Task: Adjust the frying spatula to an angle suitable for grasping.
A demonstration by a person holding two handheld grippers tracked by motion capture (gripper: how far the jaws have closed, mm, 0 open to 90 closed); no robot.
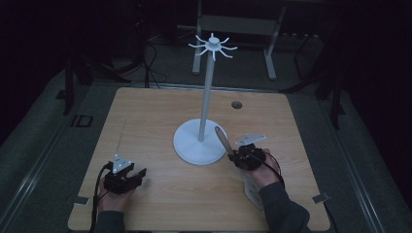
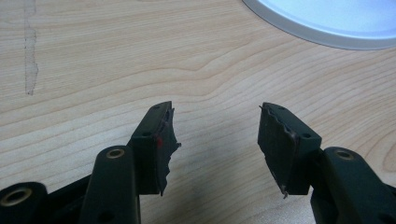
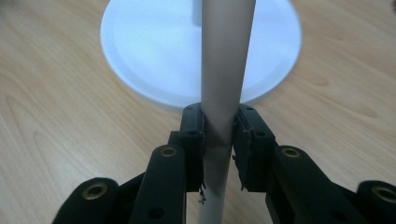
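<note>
Right gripper (image 3: 218, 140) clenched on pale utensil handle (image 3: 224, 84) — lifted off table (image 1: 145, 111), at 4 o'clock of stand base (image 1: 194, 145). Left gripper (image 2: 215, 135) released, idle at 8 o'clock. Pickup done; hanging on top hooks (image 1: 212, 46) left — likely.

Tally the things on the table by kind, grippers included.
White hook stand: 1
Utensil with a pale handle, clamped in the right gripper: 1
Grippers, with the left gripper open over bare wood: 2
Total: 4
</note>
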